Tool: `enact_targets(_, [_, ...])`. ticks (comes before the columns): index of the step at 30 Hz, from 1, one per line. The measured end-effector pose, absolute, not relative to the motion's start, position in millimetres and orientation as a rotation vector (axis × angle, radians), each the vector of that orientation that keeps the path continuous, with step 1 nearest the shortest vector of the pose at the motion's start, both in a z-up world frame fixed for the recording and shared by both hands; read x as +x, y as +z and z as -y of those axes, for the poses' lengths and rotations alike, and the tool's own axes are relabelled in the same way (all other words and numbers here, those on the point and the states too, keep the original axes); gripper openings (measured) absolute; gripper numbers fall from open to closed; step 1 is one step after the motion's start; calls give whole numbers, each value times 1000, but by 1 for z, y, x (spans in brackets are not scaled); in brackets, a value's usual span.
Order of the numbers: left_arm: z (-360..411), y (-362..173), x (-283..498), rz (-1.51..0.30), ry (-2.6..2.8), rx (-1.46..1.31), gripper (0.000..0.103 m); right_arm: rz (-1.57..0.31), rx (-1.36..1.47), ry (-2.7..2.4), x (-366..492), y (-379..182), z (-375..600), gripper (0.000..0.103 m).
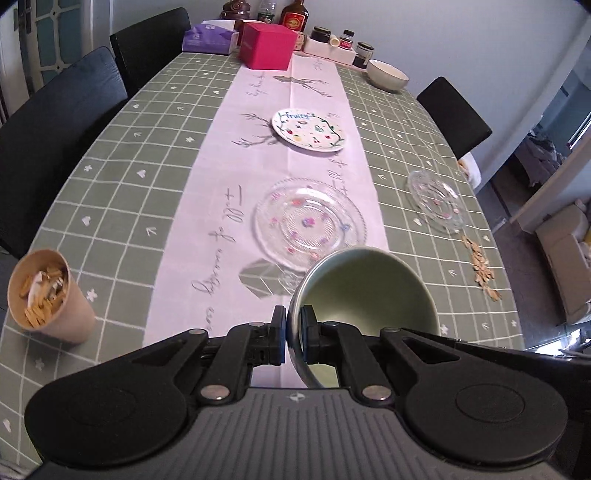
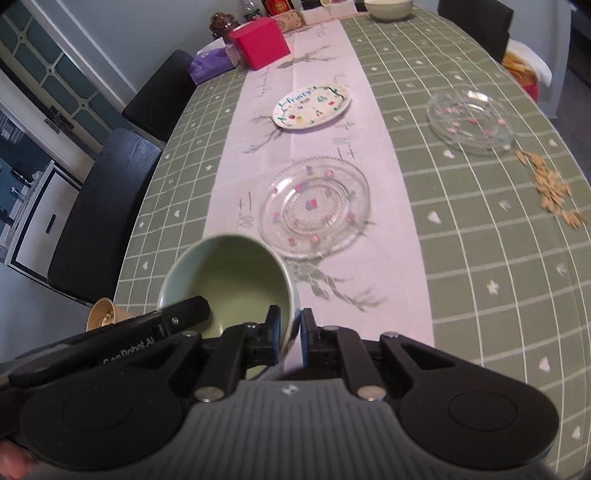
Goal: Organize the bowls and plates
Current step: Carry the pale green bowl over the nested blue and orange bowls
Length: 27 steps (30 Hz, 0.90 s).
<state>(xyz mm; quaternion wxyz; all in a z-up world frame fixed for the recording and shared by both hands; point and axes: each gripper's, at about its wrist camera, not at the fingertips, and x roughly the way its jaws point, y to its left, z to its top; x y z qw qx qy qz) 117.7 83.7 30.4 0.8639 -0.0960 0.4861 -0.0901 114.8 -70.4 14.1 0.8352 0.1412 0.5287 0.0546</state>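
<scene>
Nearest us, the left hand-held gripper (image 1: 293, 334) is clamped on the rim of a green bowl (image 1: 369, 288), one pad inside the wall and one outside; the right hand-held gripper (image 2: 290, 338) pinches the opposite rim of the same bowl in like fashion, so we hold it tilted above the near end of the desk (image 1: 110, 206) between both tools. At the near left edge we list a paper cup (image 1: 44, 295) filled with tan scraps. Just beyond the bowl, on the pale runner (image 1: 221, 184), lies a clear glass plate (image 1: 306, 221) with small coloured flowers. To the right, near the desk's edge, sits a smaller glass plate (image 1: 436, 201), with a scatter of seeds (image 1: 482, 267) just beside it. Farther along the runner we note a white plate (image 1: 308, 129) painted with fruit and lettering. Beyond it stand a pink box (image 1: 267, 46) and a purple tissue pack (image 1: 208, 37). At the far right rests a second pale bowl (image 1: 388, 75), near jars and bottles (image 1: 295, 16) against the wall.
</scene>
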Motion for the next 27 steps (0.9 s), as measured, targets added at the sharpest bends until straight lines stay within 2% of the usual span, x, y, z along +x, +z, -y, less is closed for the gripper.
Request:
enact_targets(8, [-77, 42, 84, -950, -227, -189, 9, -1130, 300, 138, 82, 21, 80, 9])
enact_targets(27, [-36, 9, 55, -1012, -331, 6, 9, -1302, 351, 118, 50, -15, 114, 10])
